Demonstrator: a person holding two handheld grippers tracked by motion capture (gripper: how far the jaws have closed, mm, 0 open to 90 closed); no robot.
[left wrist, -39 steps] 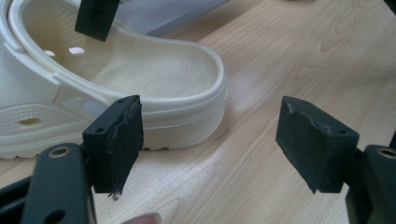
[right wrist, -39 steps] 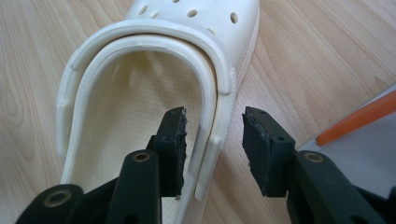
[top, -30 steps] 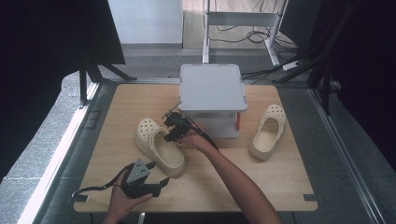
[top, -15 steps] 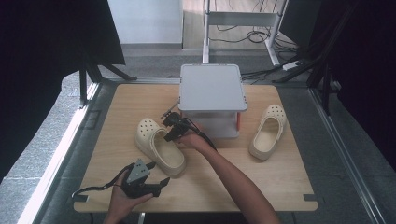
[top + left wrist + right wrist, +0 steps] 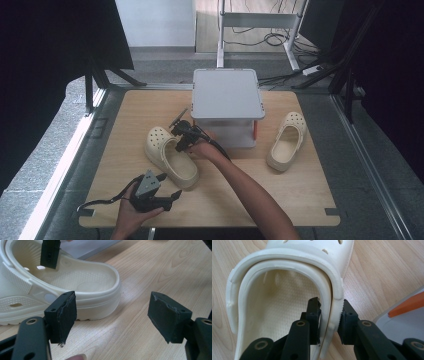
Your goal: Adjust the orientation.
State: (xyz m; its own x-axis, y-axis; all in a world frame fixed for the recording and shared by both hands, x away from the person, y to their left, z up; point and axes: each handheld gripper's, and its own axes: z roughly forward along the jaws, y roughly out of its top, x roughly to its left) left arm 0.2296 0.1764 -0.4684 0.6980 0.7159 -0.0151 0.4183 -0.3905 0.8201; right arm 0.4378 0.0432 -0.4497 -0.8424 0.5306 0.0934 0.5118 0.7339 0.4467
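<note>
Your right gripper (image 5: 329,322) has just been closing and now pinches the side wall of the cream perforated rubber clog (image 5: 170,156) mid-bench; next, lift it steadily. Your left gripper (image 5: 159,194) waits spread by the near edge.

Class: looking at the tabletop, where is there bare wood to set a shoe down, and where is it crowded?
Free: the table's near right corner below the right clog, and the far left corner. Crowded: the middle, where the right tool clamps the left clog's sidewall beside the grey box.

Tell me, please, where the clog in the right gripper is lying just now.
In the high view the clog lies left of centre on the wooden table, just left of the grey box, with the right gripper clamped on its side wall.
</note>
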